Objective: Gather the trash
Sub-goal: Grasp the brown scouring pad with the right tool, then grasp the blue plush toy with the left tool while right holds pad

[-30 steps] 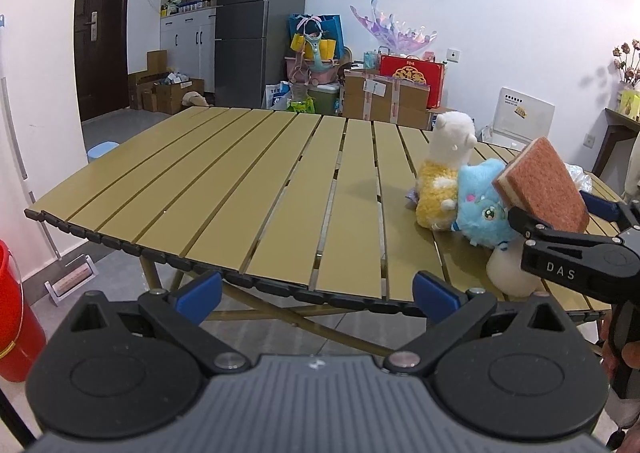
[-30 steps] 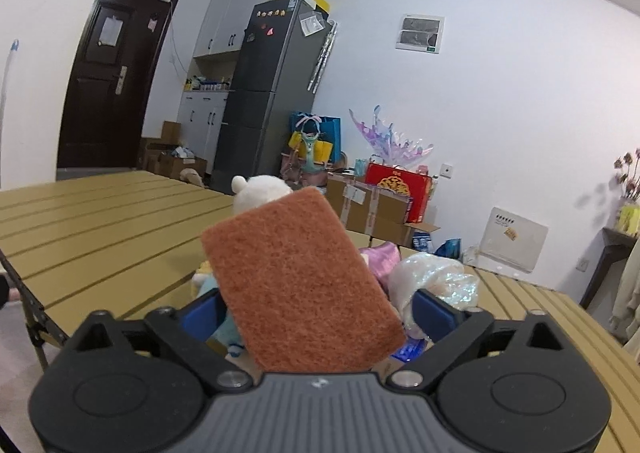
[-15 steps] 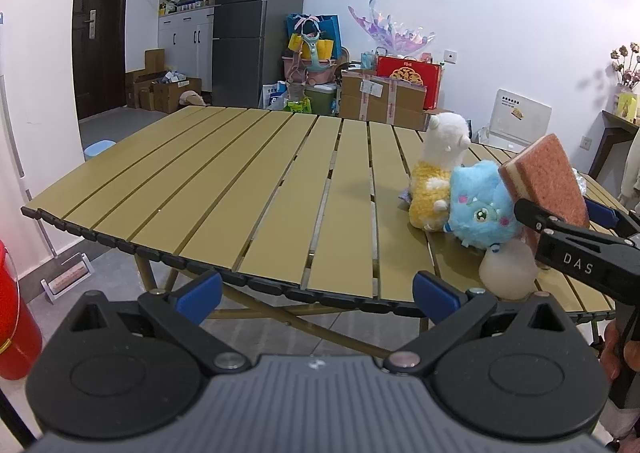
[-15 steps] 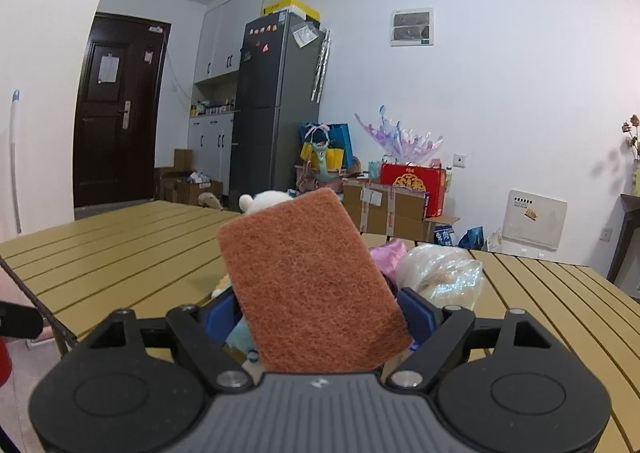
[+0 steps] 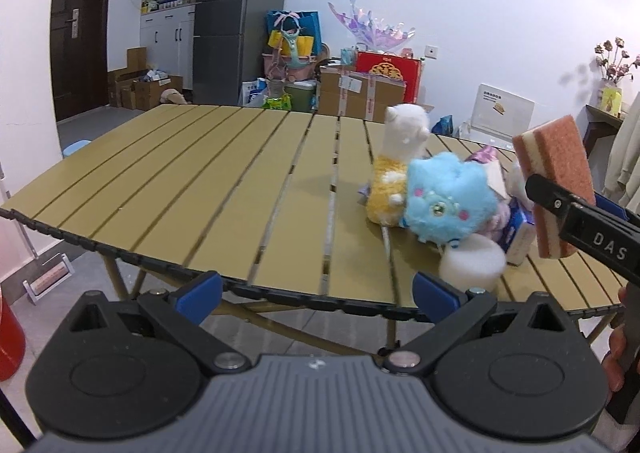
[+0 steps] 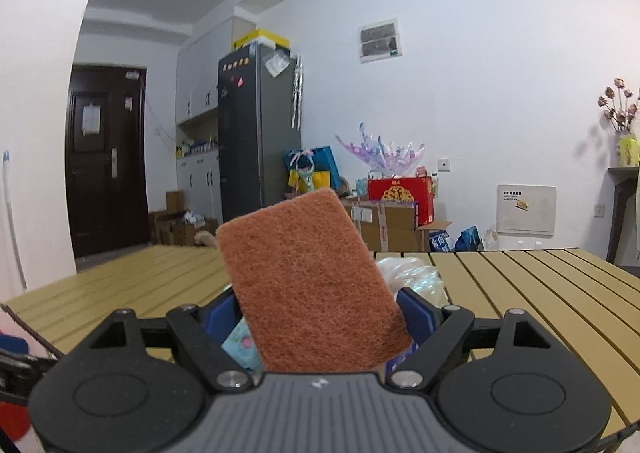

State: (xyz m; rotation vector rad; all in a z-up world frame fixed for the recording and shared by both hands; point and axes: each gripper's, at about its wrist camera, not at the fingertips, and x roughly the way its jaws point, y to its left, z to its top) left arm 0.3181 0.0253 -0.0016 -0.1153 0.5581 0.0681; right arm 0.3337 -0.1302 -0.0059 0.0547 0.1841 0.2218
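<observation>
My right gripper is shut on a brown scouring sponge and holds it upright above the slatted yellow table. The sponge also shows in the left wrist view, at the far right above the table's near right corner. My left gripper is open and empty, in front of the table's near edge. On the table lie a white foam round, a small blue-white carton and a crumpled clear plastic bag.
A blue plush and a white-and-yellow plush sit among the trash on the table. A red bucket stands on the floor at the left. Boxes, bags and a fridge line the far wall.
My right gripper has lifted the sponge higher and tipped upward. My left gripper has drifted slightly closer to the table and to the right.
</observation>
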